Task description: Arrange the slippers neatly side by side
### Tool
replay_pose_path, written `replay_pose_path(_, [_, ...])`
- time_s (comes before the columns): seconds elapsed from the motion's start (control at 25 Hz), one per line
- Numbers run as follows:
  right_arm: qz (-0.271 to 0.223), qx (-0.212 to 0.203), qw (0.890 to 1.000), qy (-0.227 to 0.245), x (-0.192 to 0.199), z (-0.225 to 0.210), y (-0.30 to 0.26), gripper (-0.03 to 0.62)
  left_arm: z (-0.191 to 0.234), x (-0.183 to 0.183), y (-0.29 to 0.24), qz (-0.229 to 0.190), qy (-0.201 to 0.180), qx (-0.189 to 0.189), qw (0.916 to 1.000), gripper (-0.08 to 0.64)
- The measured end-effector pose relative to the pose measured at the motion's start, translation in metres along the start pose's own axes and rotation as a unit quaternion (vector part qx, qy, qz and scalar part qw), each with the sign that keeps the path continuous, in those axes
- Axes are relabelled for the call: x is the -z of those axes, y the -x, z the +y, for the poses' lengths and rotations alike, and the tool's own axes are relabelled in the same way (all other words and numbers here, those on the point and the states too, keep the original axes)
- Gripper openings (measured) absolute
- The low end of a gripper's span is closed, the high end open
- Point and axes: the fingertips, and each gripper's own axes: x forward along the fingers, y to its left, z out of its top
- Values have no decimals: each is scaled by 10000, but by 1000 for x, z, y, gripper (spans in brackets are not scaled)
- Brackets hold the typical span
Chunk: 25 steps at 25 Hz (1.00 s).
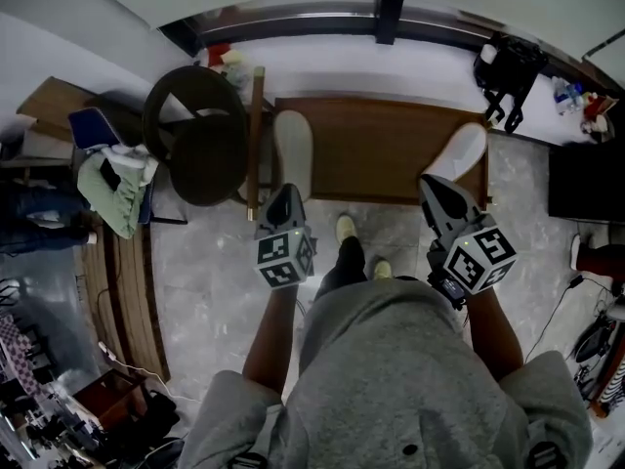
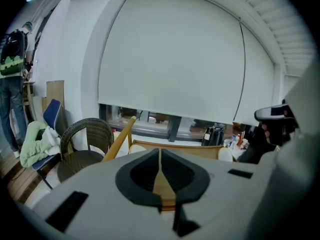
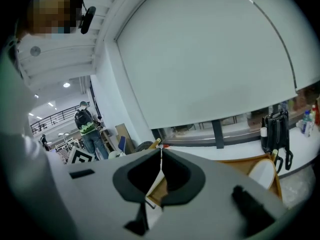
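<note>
Grey marbled floor tiles ran up to a white ledge under a long window, and on them lay a flat brown wooden board. 2 slippers rested on that board, well apart: the left white slipper lay near its left edge, and the right white slipper lay at its right edge, slanted. The left gripper hovered just short of the near end of the left white slipper, its 2 jaws pressed together with nothing between them. The right gripper hung just beside the near end of the right white slipper, its jaws likewise closed and empty. Left of the board stood a dark round wicker chair, with a slanting wooden pole between the 2. A black bag stood on the ledge at the far right.
</note>
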Motion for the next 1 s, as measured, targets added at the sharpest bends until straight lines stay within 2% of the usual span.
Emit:
replay_pose_path(0.24, [165,136,9998,-26,-4,-8,-21,28,21,25,-38,493,13,-51,9988,15])
replay_pose_path(0.4, [260,227,9994,-55,-1,-11,-33,28,37,41,-53,693,15,-282,9972,15])
replay_pose_path(0.6, [340,327,9989,-75,4,-12,-46,28,47,64,-71,1059,140,-364,9936,15])
replay_pose_path(0.88, [483,438,9979,-65,8,-14,-54,28,65,85,-91,1321,302,-548,9893,18])
replay_pose_path(0.96, [522,459,9976,-59,7,-15,-57,28,68,89,-94,1394,407,-559,9878,39])
replay_pose_path(1.0, [535,468,9975,-51,6,-16,-59,28,69,90,-96,1426,444,-551,9872,75])
